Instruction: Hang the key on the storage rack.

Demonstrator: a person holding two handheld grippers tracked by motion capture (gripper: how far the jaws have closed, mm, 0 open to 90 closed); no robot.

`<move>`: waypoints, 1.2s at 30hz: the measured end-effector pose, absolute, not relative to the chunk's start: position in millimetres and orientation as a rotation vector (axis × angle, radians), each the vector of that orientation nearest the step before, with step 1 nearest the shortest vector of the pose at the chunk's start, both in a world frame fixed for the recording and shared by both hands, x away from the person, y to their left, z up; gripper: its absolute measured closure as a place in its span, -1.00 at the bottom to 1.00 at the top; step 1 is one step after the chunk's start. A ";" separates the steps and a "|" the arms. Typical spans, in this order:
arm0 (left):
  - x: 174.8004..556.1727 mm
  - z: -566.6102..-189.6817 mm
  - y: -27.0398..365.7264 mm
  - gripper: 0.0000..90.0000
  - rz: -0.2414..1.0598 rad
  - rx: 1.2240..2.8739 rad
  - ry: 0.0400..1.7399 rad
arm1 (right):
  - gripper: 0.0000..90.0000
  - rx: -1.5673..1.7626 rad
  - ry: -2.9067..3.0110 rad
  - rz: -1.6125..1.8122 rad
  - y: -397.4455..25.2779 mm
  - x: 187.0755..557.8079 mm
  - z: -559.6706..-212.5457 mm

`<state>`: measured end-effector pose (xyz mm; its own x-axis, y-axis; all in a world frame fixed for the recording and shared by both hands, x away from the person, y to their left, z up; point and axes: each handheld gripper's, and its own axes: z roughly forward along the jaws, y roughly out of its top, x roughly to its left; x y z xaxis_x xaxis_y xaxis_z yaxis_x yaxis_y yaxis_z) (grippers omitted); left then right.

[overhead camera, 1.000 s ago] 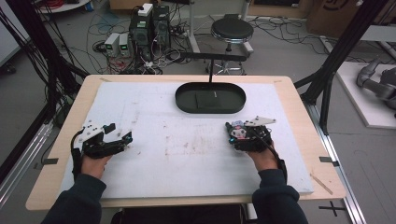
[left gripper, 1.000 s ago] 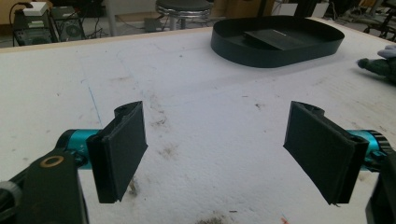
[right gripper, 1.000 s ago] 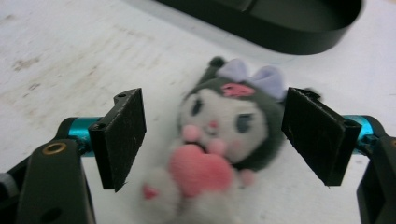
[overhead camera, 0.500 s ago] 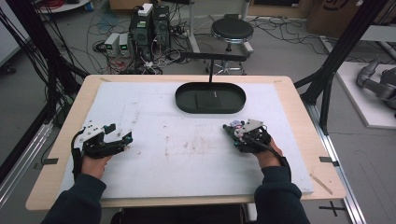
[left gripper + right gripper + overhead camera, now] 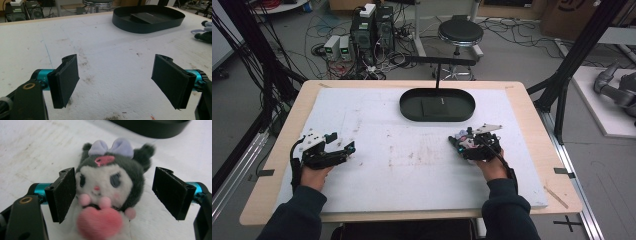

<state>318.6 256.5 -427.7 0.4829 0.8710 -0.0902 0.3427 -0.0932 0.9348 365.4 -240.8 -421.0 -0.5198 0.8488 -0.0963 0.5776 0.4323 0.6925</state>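
White padded table top (image 5: 412, 175), stained at centre, wooden rim all round. Black oval tray (image 5: 437, 105) near far edge. Left gripper (image 5: 343, 148) near left edge, jaws spread wide over bare mat. Right gripper (image 5: 113, 195) open around plush toy (image 5: 110, 192), left pad touching, right pad apart; toy lying just short of tray.

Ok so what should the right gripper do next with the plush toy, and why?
Probably close. In the right gripper view the right gripper is open with the plush toy between its jaws, one jaw near its cheek, the other apart. The black tray beyond looks like the likely destination.
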 end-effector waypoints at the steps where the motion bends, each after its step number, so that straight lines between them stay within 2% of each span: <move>1: 318.7 -427.9 256.6 -0.53 0.623 1.667 1.055 | -0.57 1.208 2.261 0.826 -237.5 366.2 -422.2; 4: 318.5 -427.9 257.1 -0.53 0.623 1.666 1.059 | -0.57 1.164 2.273 0.750 -230.5 368.0 -425.8; 7: 318.0 -427.6 258.1 -0.53 0.624 1.667 1.058 | -0.48 1.162 2.237 0.721 -230.7 365.8 -422.4; 12: 318.8 -428.2 258.4 -0.52 0.622 1.665 1.060 | -0.53 1.203 2.211 0.737 -232.2 364.9 -421.5; 17: 318.8 -427.9 257.3 -0.52 0.621 1.667 1.055 | -0.51 1.220 2.218 0.601 -223.2 368.9 -431.9; 18: 318.7 -427.9 257.5 -0.52 0.622 1.668 1.055 | -0.46 1.224 2.218 0.603 -224.0 369.6 -431.6; 22: 318.8 -428.1 257.6 -0.52 0.621 1.668 1.058 | -0.44 1.276 2.228 0.656 -230.6 372.5 -431.1; 36: 319.5 -428.7 255.8 -0.52 0.621 1.676 1.053 | -0.54 1.442 2.259 0.873 -246.5 383.1 -435.8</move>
